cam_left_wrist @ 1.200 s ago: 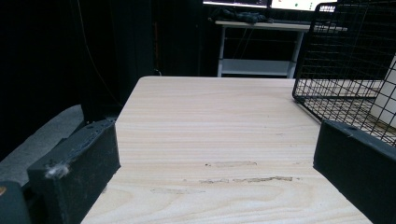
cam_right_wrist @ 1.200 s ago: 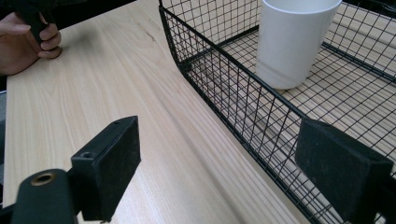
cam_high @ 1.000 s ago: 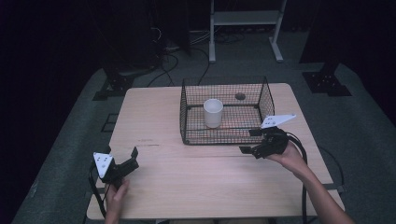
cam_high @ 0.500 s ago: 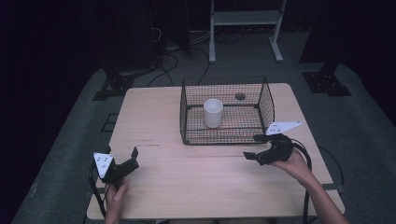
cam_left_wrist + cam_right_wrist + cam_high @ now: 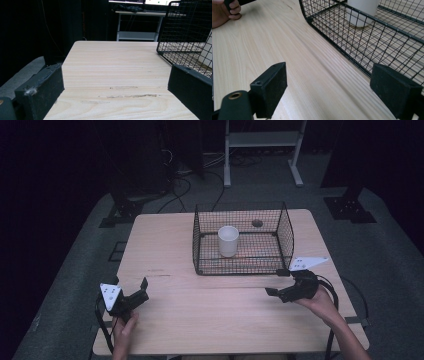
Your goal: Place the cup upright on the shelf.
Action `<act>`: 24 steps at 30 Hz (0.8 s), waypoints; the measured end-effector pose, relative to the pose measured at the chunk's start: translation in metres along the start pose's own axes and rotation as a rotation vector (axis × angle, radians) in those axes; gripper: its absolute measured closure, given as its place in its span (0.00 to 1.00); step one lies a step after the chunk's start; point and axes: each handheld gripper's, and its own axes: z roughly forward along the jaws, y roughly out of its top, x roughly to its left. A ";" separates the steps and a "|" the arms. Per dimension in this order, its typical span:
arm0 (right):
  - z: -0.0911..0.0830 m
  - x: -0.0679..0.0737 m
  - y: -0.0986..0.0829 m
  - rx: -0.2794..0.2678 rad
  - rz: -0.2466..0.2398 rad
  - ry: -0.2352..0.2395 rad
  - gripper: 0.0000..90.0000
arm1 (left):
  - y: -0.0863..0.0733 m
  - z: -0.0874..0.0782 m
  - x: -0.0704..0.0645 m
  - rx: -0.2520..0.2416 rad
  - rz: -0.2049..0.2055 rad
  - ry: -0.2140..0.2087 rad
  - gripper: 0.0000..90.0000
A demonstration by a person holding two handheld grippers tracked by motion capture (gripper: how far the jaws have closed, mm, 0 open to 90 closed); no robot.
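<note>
– Table (image 5: 165,245)? 
– Pale wood, matt, straight grain, scuffed in patches. 
– Basket (image 5: 286,232)? 
– Thin black wire mesh. Cup (image 5: 228,240) inside: white, smooth. 
– Gripper pads (image 5: 395,87)? 
– Black, matt, faintly rough.

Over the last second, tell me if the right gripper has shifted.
Yes. The right gripper has drawn back from the wire basket toward the person's edge of the table, its fingers open and holding nothing.

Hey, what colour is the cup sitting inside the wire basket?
White. The cup stands upright in the black wire basket, clearest in the high view.
</note>
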 end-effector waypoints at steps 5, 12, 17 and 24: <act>-0.003 0.000 -0.004 -0.003 0.002 -0.012 0.15 | 0.000 0.000 0.000 0.000 0.001 0.000 0.00; -0.007 0.000 -0.018 -0.016 0.028 -0.022 0.15 | 0.000 0.000 0.000 0.000 0.001 0.000 0.00; -0.010 0.000 -0.026 -0.030 0.045 -0.030 0.15 | 0.000 0.000 0.000 0.000 0.002 0.000 0.00; -0.013 0.001 -0.035 -0.037 0.055 -0.044 0.15 | 0.000 0.000 0.000 0.000 0.001 0.000 0.00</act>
